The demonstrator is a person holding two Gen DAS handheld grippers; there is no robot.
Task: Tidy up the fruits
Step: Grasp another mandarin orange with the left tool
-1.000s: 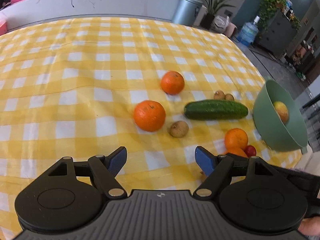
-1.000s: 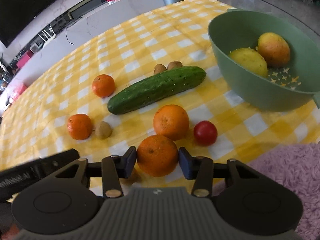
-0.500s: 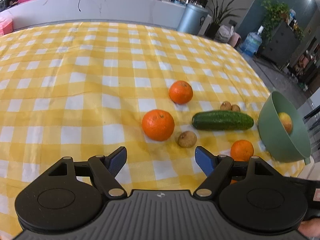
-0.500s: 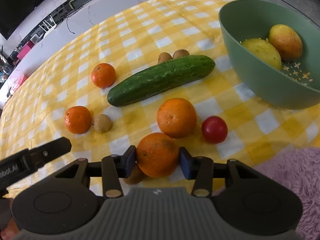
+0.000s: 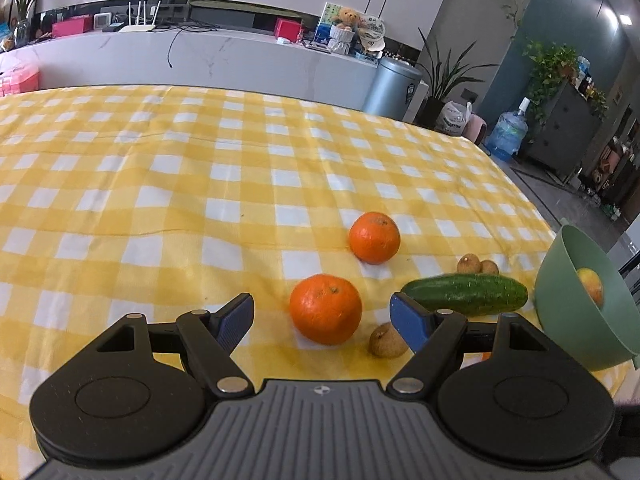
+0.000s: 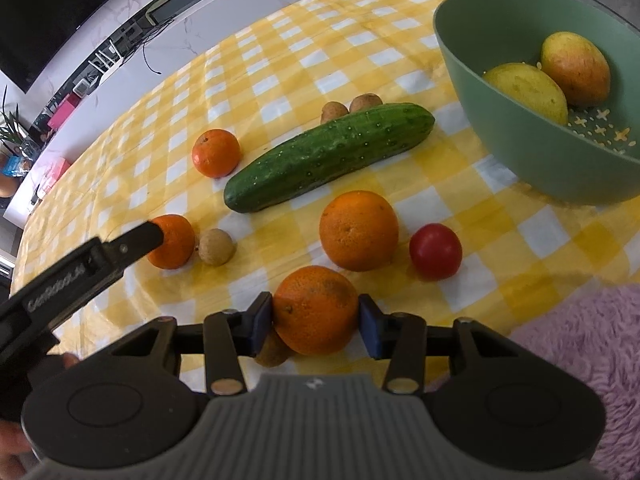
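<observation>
R gripper (image 6: pixel 316 322) clenched on orange (image 6: pixel 316 310) nr front table edge. L gripper (image 5: pixel 322 314) jaws wide apart, tangerine (image 5: pixel 326 309) between, untouched. Cloth (image 5: pixel 160 184) beyond bare. Green bowl (image 6: pixel 520 152) at rt edge: 2 mangoes (image 6: pixel 576 68).

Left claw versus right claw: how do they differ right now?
The left claw is open and holds nothing, its pads either side of an orange on the cloth. The right claw is shut on a blemished orange. Both have blue pads.

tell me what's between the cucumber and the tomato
An orange sits between the cucumber and the tomato, seen in the right wrist view.
</observation>
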